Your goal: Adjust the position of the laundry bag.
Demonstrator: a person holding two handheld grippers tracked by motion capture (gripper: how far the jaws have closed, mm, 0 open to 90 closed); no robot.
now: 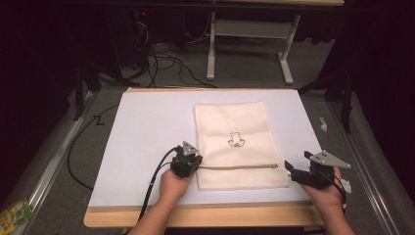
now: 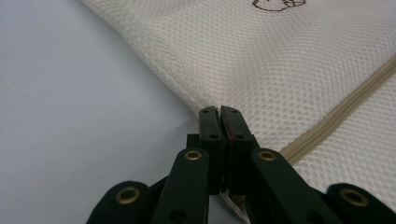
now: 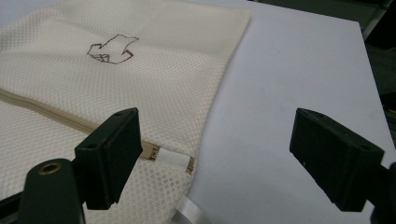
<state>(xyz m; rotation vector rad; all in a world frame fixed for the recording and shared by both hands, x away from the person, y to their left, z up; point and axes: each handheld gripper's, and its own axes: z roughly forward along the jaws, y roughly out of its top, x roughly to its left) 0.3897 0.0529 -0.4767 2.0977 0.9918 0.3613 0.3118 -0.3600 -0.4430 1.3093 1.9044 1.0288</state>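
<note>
A cream mesh bag (image 1: 235,127) with a small dark printed figure (image 1: 236,140) lies flat on the pale mat (image 1: 147,137). A tan zipper (image 1: 240,167) crosses it near the front edge. My left gripper (image 1: 196,162) is shut on the bag's left edge where the zipper begins; in the left gripper view the jaws (image 2: 219,112) meet on the mesh (image 2: 280,60) beside the zipper (image 2: 341,116). My right gripper (image 1: 297,161) stands open just right of the bag. In the right gripper view (image 3: 217,128) its jaws are wide apart near the zipper's white end tab (image 3: 173,160), holding nothing.
The mat rests on a wooden table whose front edge (image 1: 205,215) shows. Cables (image 1: 161,58) and another table's legs (image 1: 211,49) stand behind. A green packet (image 1: 13,214) lies on the floor at the left. A small white scrap (image 1: 323,123) sits right of the mat.
</note>
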